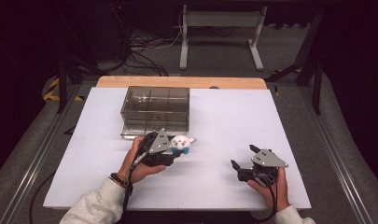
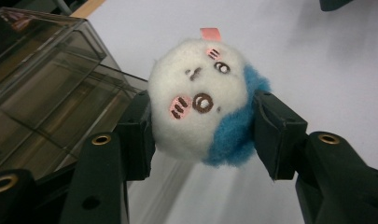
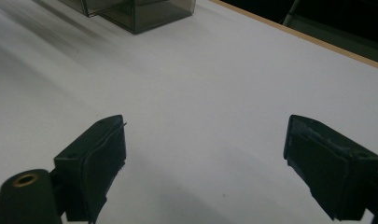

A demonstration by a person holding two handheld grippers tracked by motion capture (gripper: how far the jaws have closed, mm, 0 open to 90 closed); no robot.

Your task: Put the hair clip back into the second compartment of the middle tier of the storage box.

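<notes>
Item: plush (image 2: 200, 109), small, round, white with a blue patch on one side, stitched face with pink cheek marks, and a pink tab at the top. Location: clamped in the left gripper (image 1: 175, 148), one jaw against its white side and the other against its blue side, just in front of the box (image 1: 155, 111) near the bench's middle. Orientation: in the left gripper view the face is turned toward the camera and tilted, its top with the pink tab pointing up and away from the gripper, its blue patch toward the right jaw; the body is near-round, so a long axis cannot be told with certainty, though in the high view its slight length appears to run left to right across the bench, with small limbs showing at its right end. Whether it is lifted clear of the bench cannot be told. Right gripper (image 1: 245, 156): held low over the bench's right part, well apart from the plush, jaws spread wide with nothing between them. Box: clear smoky plastic, divided into compartments, standing toward the far side. Bench (image 1: 233, 116): white sheet over a wooden top, whose far edge shows as a tan strip. Room: dark, grey floor, cables (image 1: 140, 51) and a white frame stand (image 1: 221, 32) beyond the bench.
</notes>
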